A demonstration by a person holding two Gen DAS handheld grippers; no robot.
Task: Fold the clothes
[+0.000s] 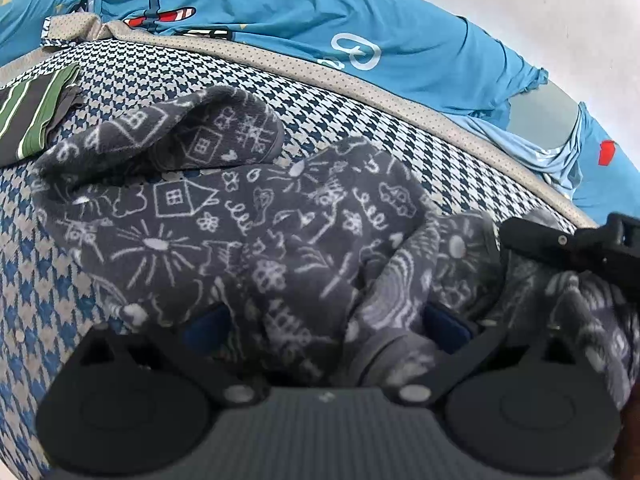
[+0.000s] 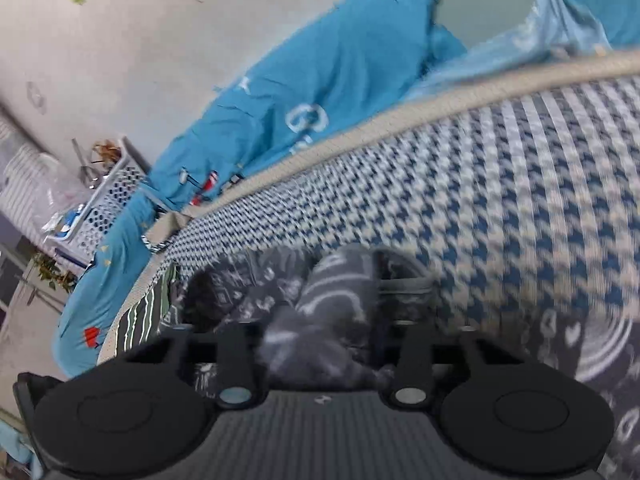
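A dark grey fleece garment point(image 1: 248, 220) with white doodle print lies crumpled on a blue and white houndstooth bedspread point(image 1: 360, 120). My left gripper point(image 1: 324, 324) rests low on it. Its jaws stand wide apart, and folds of the fleece lie loose between the blue pads point(image 1: 444, 320). From the right edge of the left wrist view, a black finger point(image 1: 532, 238) of the right gripper reaches onto the garment's corner. In the blurred right wrist view my right gripper point(image 2: 324, 344) has its jaws drawn in on a bunched ridge of the grey garment point(image 2: 336, 292).
A dark garment with green and white stripes point(image 1: 28, 116) lies at the far left of the bedspread. Behind the beige piped edge point(image 1: 360, 84) stretches a blue sheet point(image 1: 280, 12) with plane prints. A white perforated basket point(image 2: 108, 204) stands by the wall.
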